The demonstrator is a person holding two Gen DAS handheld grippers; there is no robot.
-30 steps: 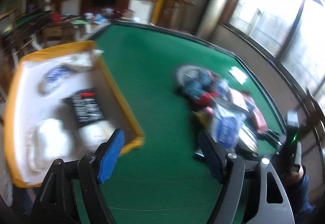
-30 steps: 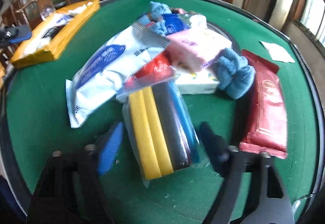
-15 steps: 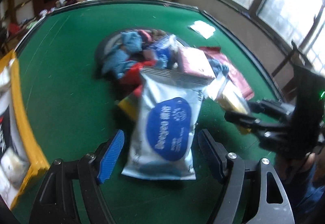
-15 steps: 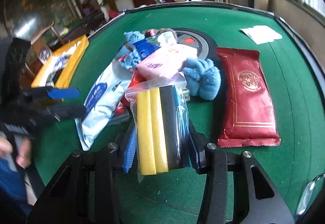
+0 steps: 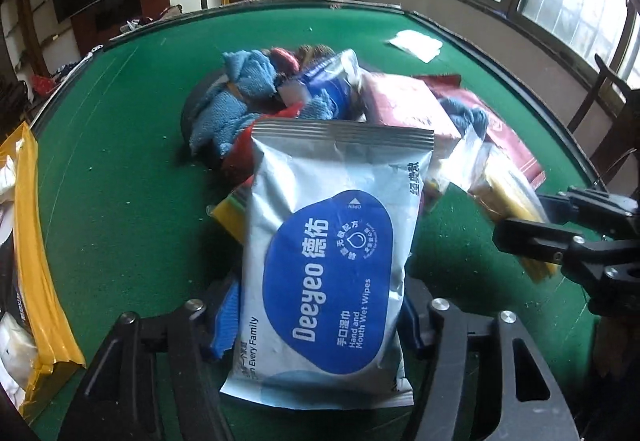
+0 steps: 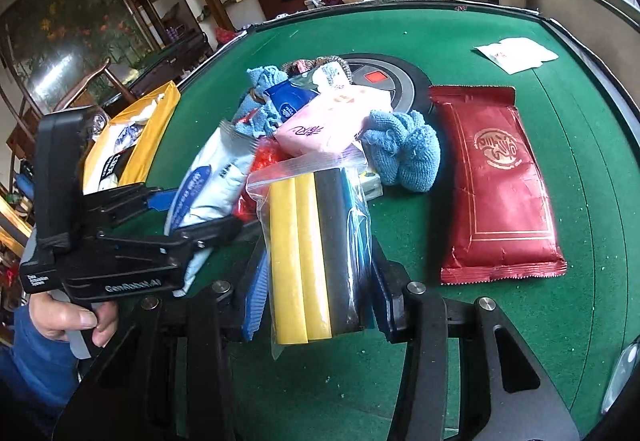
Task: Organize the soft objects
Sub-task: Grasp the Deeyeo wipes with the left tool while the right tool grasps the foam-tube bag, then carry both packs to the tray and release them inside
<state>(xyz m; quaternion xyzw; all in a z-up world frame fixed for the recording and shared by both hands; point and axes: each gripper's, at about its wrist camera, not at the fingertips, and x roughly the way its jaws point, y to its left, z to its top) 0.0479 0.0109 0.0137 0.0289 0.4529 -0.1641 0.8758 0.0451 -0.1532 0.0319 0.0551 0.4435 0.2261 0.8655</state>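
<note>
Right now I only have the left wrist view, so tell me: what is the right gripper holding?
Observer: The right gripper is shut on a clear zip bag of sponges, yellow, black and blue.
Operator: Is the red pack under that bag?
Observer: No. The red pack lies flat on the green table, apart from the bag, on its right side in the right wrist view.
Operator: What sits on top of the pile?
Observer: A pink tissue pack, just behind the bag.

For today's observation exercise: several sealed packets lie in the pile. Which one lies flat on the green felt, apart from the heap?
The dark red packet with the gold emblem, lying alone; the others overlap in the heap.
</note>
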